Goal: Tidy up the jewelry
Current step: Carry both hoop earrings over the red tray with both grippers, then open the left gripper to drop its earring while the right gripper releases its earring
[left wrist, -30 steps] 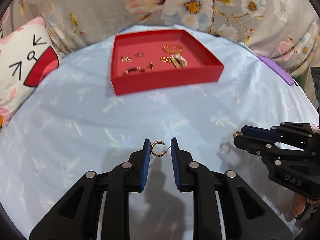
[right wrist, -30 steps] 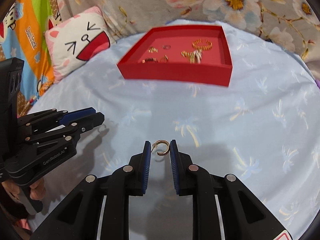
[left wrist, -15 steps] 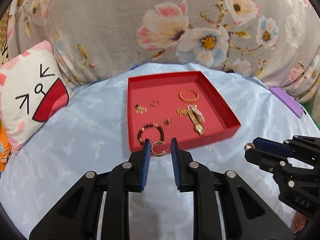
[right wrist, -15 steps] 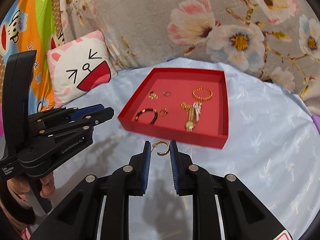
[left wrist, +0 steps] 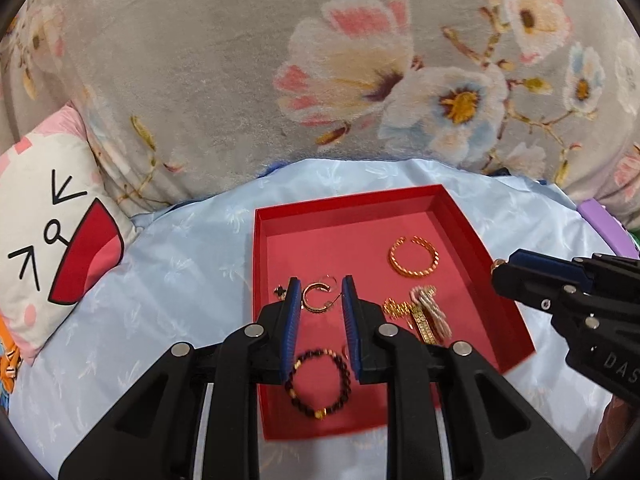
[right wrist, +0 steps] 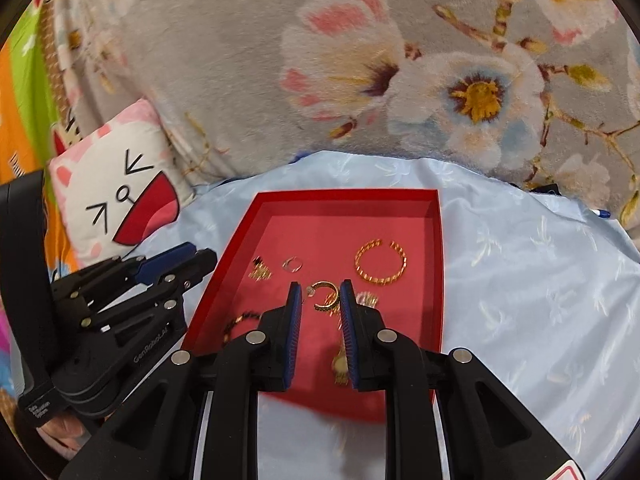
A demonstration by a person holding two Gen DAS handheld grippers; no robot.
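A red tray (left wrist: pixel 504 292) (right wrist: pixel 438 280) sits on the light blue cloth. It holds a gold bangle (left wrist: pixel 414 257) (right wrist: pixel 381 261), a dark bead bracelet (left wrist: pixel 320 384), a gold watch (left wrist: pixel 424 314) and small rings. My left gripper (left wrist: pixel 319 298) is shut on a gold hoop earring (left wrist: pixel 314 299) above the tray's left half. My right gripper (right wrist: pixel 320 296) is shut on a matching gold hoop earring (right wrist: pixel 326 294) above the tray's middle. The right gripper also shows in the left wrist view (left wrist: pixel 498 270), over the tray's right rim.
A flowered grey cushion (left wrist: pixel 320 80) rises behind the tray. A white cat-face pillow (left wrist: pixel 48 248) (right wrist: pixel 120 200) lies at the left. A purple object (left wrist: pixel 600 224) lies at the cloth's right edge. The left gripper's body (right wrist: pixel 120 312) is left of the tray.
Both grippers have moved forward with their earrings, from over the bare cloth to over the red tray. The tray now looks much closer.
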